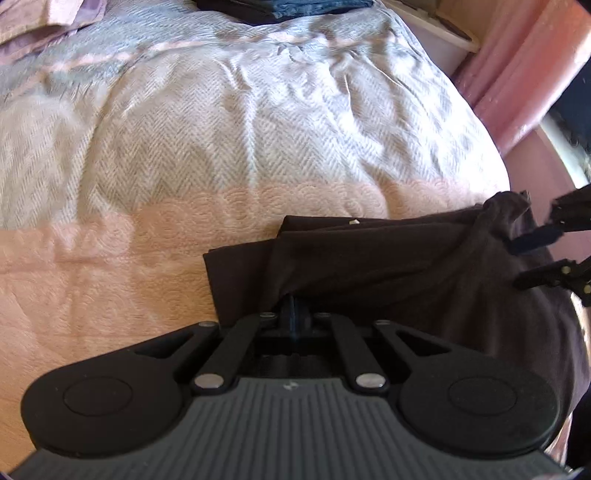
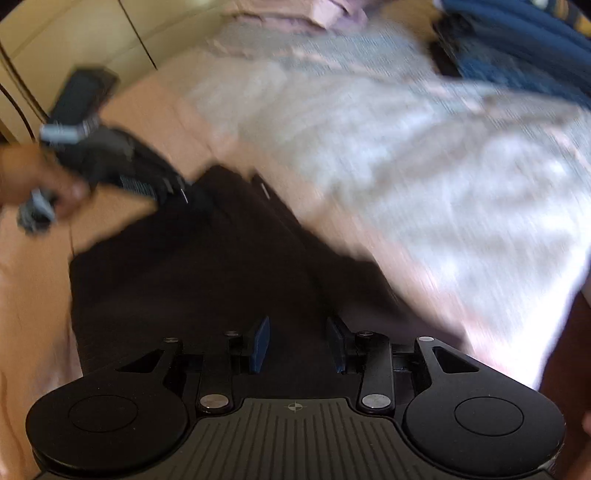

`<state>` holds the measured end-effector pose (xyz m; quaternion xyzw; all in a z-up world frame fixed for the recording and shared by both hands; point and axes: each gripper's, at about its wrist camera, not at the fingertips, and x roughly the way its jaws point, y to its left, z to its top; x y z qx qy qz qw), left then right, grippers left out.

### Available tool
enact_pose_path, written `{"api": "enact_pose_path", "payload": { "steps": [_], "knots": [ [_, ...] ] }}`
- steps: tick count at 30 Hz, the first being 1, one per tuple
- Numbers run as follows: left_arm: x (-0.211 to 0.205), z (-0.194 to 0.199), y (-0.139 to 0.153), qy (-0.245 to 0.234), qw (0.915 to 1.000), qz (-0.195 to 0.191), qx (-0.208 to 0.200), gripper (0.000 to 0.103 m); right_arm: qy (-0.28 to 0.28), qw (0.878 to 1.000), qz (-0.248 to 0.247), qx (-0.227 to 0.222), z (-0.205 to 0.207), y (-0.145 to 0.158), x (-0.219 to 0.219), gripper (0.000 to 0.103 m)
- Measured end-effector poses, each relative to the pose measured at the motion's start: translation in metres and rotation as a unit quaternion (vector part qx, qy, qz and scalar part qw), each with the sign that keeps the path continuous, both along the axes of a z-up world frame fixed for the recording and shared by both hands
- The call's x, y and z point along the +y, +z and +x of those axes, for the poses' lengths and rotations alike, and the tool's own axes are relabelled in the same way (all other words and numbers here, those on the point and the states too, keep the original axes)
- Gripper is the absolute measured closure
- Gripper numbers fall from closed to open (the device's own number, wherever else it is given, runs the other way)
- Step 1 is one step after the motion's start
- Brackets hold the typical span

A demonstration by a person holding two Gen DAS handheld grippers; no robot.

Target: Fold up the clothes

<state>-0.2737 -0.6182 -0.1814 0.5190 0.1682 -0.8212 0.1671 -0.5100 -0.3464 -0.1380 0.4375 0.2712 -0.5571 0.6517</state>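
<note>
Dark garment (image 1: 369,266), pink quilted bedspread (image 1: 92,288), grey blanket (image 1: 240,122)

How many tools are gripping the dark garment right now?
1. The left tool is shut on the dark garment's near edge on the bed. The right tool hangs open over the cloth with nothing between its pads.

Two grippers were in view: the left gripper (image 1: 293,310) and the right gripper (image 2: 297,345). One dark garment (image 1: 369,266) lay on one bed cover (image 1: 221,140). One stack of folded dark blue clothes (image 2: 517,48) and one pile of pink cloth (image 1: 44,18) were counted at the far side.
</note>
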Motion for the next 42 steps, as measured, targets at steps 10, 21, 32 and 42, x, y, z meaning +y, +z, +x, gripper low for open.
{"api": "enact_pose_path", "payload": {
  "steps": [10,21,32,42],
  "knots": [
    [0.067,0.074,0.060,-0.022,0.9982,-0.056,0.011,0.085,0.005,1.000,0.006,-0.010,0.031,0.044,0.066,0.065],
    [0.109,0.117,-0.008,-0.034,0.9967,-0.071,-0.020,0.067,-0.021,0.999,0.020,-0.028,0.078,-0.005,0.097,0.065],
    [0.202,0.154,0.008,-0.196,0.9314,-0.301,-0.055,0.055,0.096,0.977,-0.023,0.187,0.174,0.024,0.139,0.045],
    [0.225,0.124,-0.063,-0.260,0.8528,-0.440,-0.110,0.087,0.200,0.910,-0.054,0.358,0.210,-0.047,0.102,0.073]
  ]
}}
